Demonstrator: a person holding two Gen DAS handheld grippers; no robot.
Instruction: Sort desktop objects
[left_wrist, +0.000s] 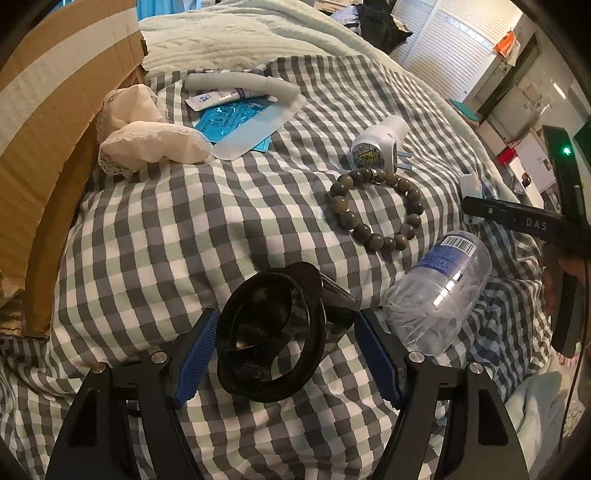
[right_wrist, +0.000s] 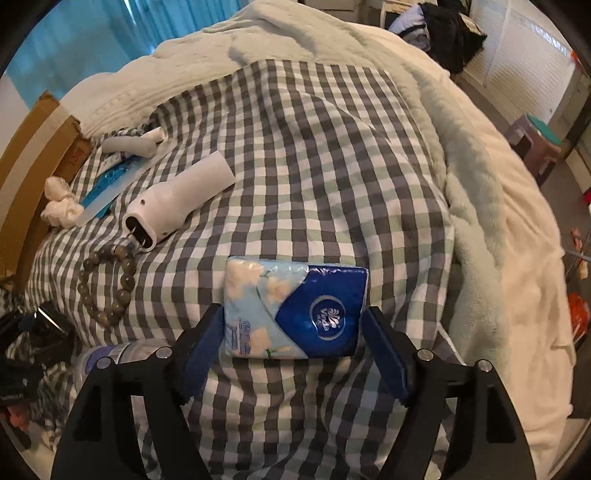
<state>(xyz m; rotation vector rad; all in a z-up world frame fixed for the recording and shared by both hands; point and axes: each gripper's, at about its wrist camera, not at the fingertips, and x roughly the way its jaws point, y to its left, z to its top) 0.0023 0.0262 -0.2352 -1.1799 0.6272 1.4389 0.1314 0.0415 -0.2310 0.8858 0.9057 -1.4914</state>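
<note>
My left gripper (left_wrist: 284, 345) straddles one black cup (left_wrist: 273, 332), spread; my right gripper (right_wrist: 293, 347) (also spread) brackets one tissue pack (right_wrist: 295, 308).

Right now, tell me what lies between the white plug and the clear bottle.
The bead bracelet lies between the white plug and the clear bottle, seen in the left wrist view.

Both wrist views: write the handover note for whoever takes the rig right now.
Left gripper: open, straddling the black funnel-shaped cup, pads not pressing.
Right gripper: open around the tissue pack, not gripping.
On the checked cover: bead bracelet, white plug adapter, clear bottle, blue packet pile.
Cardboard box sits at the left.
Done: nothing visibly sorted.
Left: close on both items, then sort the rest.
</note>
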